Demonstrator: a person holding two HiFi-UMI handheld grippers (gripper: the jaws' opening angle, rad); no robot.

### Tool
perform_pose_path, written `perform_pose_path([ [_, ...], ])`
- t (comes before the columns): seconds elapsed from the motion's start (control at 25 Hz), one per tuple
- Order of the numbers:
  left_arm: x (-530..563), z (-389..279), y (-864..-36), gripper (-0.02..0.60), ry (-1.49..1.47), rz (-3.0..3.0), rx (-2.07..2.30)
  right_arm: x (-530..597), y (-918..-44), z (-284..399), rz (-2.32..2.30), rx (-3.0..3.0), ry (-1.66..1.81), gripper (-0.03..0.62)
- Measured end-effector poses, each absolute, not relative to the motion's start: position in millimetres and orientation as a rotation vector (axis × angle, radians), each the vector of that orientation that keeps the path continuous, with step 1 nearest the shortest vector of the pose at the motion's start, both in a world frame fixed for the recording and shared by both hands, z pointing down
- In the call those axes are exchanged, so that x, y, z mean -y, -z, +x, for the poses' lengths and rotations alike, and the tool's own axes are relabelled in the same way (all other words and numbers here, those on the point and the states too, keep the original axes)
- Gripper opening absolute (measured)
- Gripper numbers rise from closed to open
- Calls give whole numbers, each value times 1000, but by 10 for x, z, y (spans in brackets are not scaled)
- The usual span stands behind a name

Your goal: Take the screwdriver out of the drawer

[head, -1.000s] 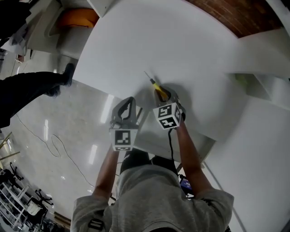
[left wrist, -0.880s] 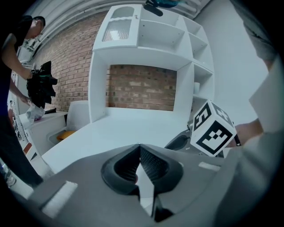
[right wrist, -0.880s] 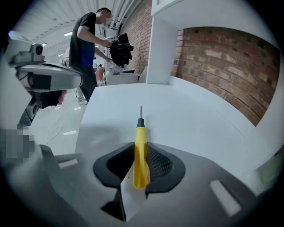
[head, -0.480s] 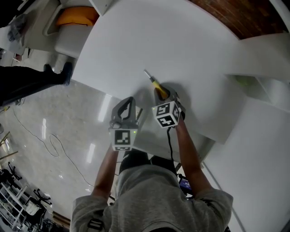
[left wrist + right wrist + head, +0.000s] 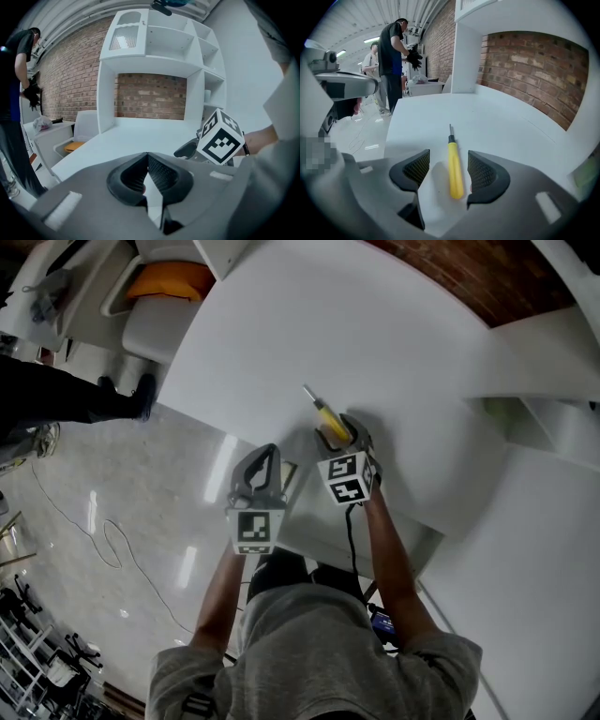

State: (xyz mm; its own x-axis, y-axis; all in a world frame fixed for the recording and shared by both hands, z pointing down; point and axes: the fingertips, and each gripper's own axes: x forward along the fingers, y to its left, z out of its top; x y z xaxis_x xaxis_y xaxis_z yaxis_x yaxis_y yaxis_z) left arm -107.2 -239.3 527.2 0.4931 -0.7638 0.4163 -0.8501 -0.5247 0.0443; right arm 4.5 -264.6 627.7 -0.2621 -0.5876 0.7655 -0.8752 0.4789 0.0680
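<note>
Noted yellow-handled screwdriver lying flat on white desk, metal tip pointing away from the person. Found it between the fingers of right gripper; recorded those fingers as opening, spread wide, neither pressing on the handle. Logged left gripper just beside the right one, near the desk's front edge, fingers closed tip to tip, holding nothing.

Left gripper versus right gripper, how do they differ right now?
The left gripper has jaws together; the right gripper has them apart and opening. The left gripper holds nothing; the right gripper has the yellow screwdriver lying between its jaws. Both carry marker cubes.
</note>
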Motion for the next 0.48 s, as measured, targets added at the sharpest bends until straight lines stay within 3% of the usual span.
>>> perform_pose_path([
  [0.48,2038,-1048,-4787,12,-460,2520,1459,2410,-5638,46,1268,2045,-354,235],
])
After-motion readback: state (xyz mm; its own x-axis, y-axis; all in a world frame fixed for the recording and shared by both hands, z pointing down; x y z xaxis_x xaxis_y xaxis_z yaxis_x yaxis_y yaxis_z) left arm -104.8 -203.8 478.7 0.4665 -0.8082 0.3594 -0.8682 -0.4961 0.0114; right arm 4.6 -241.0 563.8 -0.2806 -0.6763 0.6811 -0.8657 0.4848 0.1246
